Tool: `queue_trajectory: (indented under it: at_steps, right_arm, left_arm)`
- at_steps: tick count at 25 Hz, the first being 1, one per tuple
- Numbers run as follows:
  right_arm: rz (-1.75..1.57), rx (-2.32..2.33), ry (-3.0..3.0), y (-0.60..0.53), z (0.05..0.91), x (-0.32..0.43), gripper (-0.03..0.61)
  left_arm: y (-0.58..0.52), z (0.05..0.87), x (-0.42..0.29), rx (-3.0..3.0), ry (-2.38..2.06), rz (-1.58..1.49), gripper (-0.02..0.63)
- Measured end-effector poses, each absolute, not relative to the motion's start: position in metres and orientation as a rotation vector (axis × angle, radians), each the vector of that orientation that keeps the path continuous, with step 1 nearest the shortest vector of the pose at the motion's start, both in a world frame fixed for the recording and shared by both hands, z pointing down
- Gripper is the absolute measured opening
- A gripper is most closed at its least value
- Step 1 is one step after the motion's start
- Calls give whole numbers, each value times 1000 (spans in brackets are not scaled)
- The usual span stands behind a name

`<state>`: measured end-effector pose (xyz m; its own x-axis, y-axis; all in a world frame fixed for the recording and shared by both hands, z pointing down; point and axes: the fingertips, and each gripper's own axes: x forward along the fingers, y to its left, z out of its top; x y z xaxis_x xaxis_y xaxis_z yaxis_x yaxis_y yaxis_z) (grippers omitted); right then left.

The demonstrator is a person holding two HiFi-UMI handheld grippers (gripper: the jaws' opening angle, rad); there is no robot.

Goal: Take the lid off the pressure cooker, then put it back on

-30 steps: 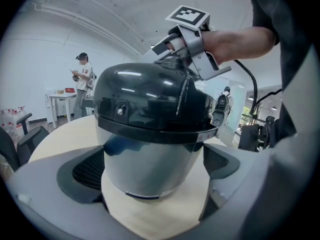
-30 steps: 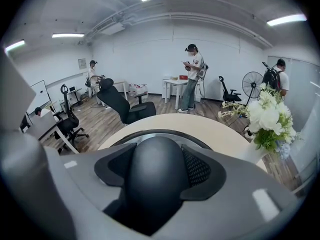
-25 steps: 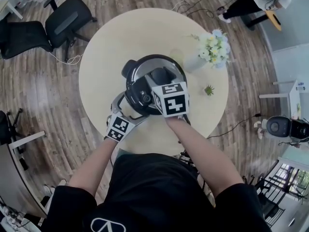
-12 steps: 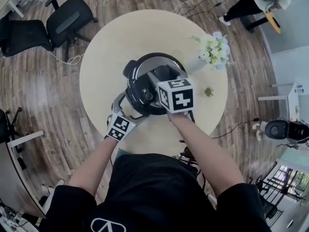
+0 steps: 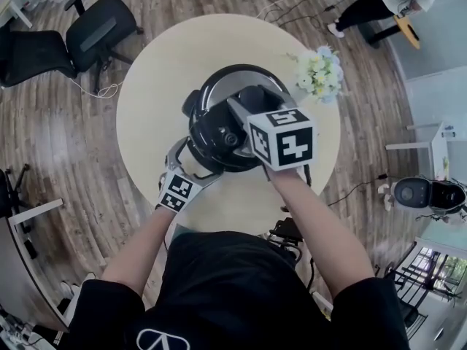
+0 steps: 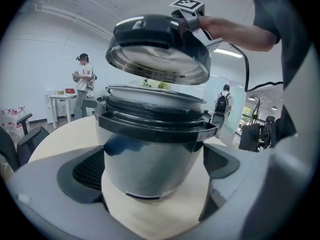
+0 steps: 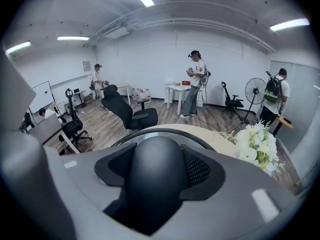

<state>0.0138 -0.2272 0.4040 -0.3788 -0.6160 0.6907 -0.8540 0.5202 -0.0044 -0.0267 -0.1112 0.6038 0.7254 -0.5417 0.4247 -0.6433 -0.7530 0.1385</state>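
The black domed lid (image 5: 219,130) (image 6: 155,44) of the pressure cooker hangs level a little above the pot. My right gripper (image 5: 252,102) (image 7: 157,169) is shut on the lid's round black knob (image 7: 155,174), one pad on each side. The steel pot (image 6: 150,154) with its black rim stands on the round table (image 5: 160,71), uncovered; in the head view the lid hides most of it. My left gripper (image 5: 191,162) (image 6: 152,166) is low at the pot's near-left side. Its pads meet the pot's wall on both sides.
A vase of white flowers (image 5: 319,71) (image 7: 255,144) stands on the table just right of the cooker. Black office chairs (image 5: 102,24) are beyond the table at the left. Several people (image 7: 195,81) stand farther back in the room.
My right gripper has risen with the lid, which now hangs free of the pot. The left gripper and the pot have stayed put.
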Motion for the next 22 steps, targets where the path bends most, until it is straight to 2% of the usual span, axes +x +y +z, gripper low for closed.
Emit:
queue_trajectory:
  at_steps: [12, 22]
  right_arm:
    - [505, 1209, -2196, -226, 358, 34, 284]
    - [495, 1361, -2134, -203, 323, 136, 284]
  left_arm:
    - [-110, 603, -27, 2659, -933, 527, 592]
    - [-111, 602, -29, 2658, -931, 531, 592]
